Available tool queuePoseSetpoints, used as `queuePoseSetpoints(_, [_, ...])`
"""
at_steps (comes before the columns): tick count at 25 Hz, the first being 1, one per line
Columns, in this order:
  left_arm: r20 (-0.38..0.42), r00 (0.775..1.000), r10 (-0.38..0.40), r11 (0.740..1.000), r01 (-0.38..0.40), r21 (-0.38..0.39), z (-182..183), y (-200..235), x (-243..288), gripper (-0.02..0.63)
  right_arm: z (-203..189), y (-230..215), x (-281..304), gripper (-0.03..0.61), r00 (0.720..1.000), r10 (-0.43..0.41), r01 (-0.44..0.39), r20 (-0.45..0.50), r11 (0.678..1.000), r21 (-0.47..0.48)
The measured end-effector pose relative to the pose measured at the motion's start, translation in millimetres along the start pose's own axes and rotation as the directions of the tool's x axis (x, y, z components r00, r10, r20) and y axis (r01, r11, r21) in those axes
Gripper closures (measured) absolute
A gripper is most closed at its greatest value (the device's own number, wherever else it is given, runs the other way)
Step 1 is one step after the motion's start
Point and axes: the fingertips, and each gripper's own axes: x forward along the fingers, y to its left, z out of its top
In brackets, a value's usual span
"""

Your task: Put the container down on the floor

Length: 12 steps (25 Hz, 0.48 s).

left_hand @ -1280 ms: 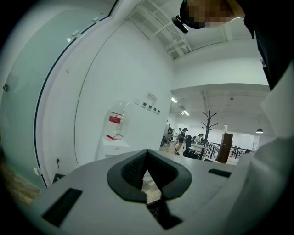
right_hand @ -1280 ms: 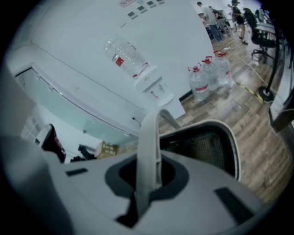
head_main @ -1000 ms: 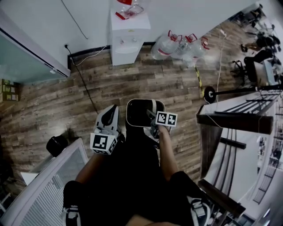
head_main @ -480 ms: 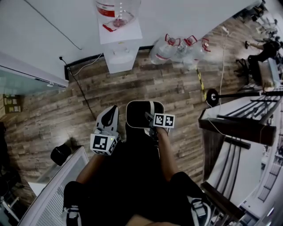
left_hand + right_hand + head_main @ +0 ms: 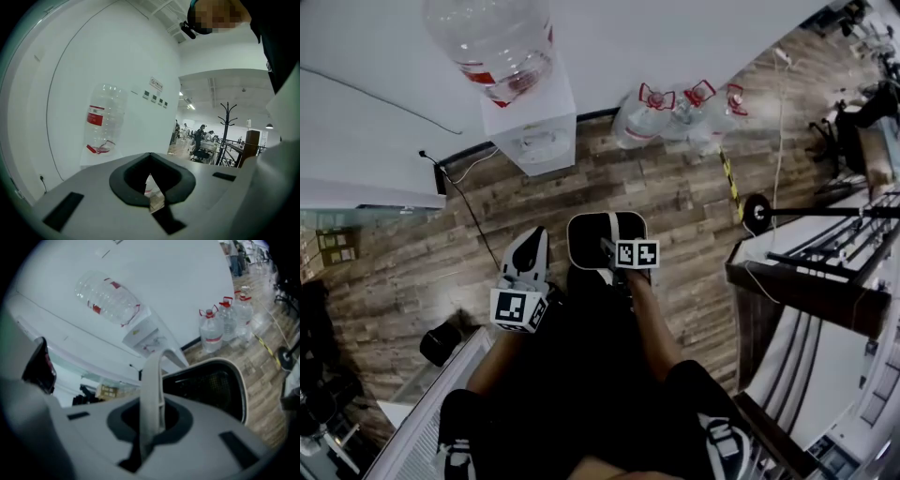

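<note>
In the head view the container is a black bin with a white rim and a white handle, hanging above the wood floor in front of the person's legs. My right gripper is shut on that handle. The right gripper view shows the white handle standing up through my right gripper, with the bin's black mesh inside just beyond. To the bin's left my left gripper is apart from it. In the left gripper view my left gripper has its jaws together and nothing between them.
A white water dispenser with an upturned bottle stands against the wall ahead. Several large water bottles sit on the floor to its right. A coat stand's base and a desk are at right, and a black object at left.
The dispenser and wall have drawn closer as the person walks toward them. Both grippers keep their places in the view, the right still gripping the handle.
</note>
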Motion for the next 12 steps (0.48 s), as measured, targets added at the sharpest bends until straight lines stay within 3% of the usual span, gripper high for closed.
queuePoseSetpoints(12, [0.010,1.000,-0.021,1.000,0.021,0.004,33,17,104,0.586,105,-40,6,0.545,0.999,-0.043,0.043,0.009,0.999,0.024])
